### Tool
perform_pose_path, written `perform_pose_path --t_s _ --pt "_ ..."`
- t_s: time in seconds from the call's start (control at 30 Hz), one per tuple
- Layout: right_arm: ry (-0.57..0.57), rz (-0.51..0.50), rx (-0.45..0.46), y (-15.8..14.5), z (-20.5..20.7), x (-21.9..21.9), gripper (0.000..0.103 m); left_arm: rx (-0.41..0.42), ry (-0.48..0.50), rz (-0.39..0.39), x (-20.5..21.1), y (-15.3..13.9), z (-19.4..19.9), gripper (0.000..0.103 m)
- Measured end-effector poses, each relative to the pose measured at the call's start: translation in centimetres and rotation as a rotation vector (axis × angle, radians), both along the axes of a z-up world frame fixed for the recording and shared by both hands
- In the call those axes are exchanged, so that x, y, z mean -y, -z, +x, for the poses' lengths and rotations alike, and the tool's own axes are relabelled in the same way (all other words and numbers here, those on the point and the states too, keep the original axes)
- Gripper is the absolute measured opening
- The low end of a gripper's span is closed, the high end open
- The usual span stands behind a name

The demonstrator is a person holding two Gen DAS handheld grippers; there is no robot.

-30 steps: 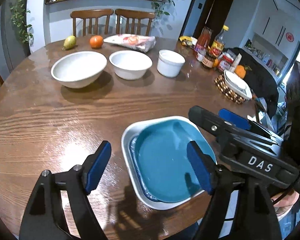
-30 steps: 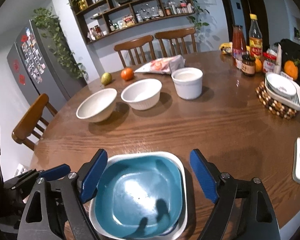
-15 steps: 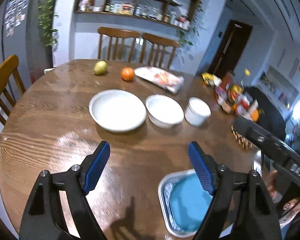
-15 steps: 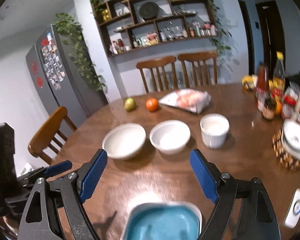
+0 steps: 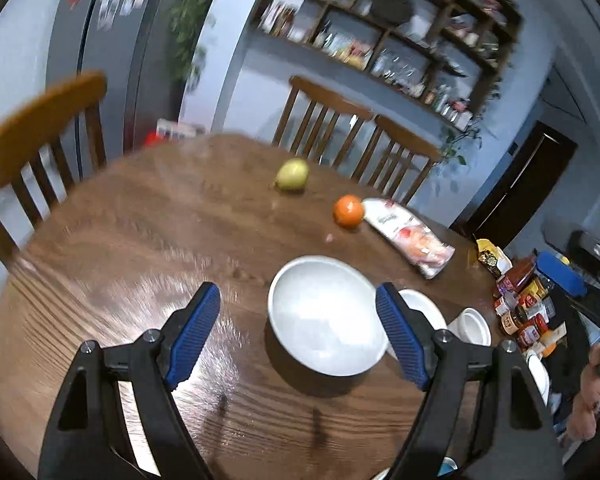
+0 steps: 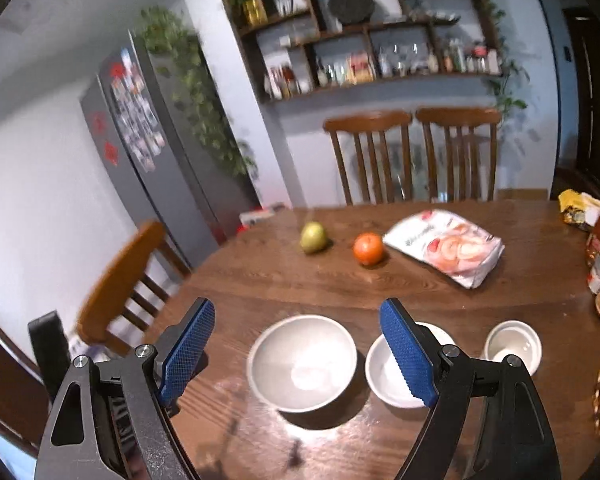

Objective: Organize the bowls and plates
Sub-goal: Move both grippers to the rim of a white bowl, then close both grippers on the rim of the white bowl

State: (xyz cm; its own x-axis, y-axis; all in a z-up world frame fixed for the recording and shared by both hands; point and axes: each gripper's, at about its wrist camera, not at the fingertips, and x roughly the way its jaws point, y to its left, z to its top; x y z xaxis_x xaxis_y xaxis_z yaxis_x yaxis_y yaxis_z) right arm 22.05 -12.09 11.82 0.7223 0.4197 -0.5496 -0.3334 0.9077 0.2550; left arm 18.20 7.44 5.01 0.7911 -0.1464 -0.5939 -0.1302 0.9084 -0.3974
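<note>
I had swung both wide-open, empty jaws off the stacked plates; the large bowl (image 5: 327, 316) sat lower centre, next.

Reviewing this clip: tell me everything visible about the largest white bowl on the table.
The largest white bowl is round, glossy and plain white, ceramic by the look of it, empty and upright on the wooden table. It is leftmost in a row with a smaller white bowl and a white cup; whether the bowls touch is unclear. Both open grippers frame it without touching it.
</note>
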Motion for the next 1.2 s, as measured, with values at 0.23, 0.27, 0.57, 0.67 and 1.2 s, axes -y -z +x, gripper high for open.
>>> perform_pose_path --t_s 0.23,0.27,0.57,0.67,1.2 --pt "-0.057 -0.104 -0.158 5.9 6.6 -3.1 0.069 -0.159 -0.007 -0.116 -1.2 5.5 3.3 0.065" --pt "-0.061 -0.118 -0.193 6.9 7.6 -3.4 0.062 -0.168 -0.008 -0.118 -1.2 5.8 3.5 0.06" --pt "-0.063 -0.24 -0.322 13.1 11.7 -5.0 0.035 -0.196 0.046 -0.16 -0.9 7.5 4.5 0.041" --pt "-0.061 -0.251 -0.333 13.9 12.0 -5.0 0.026 -0.206 0.043 -0.156 -0.9 8.1 4.9 0.033" --pt "-0.108 -0.222 -0.353 14.8 10.1 -5.0 0.021 -0.276 0.098 -0.055 0.2 7.2 3.9 0.024"
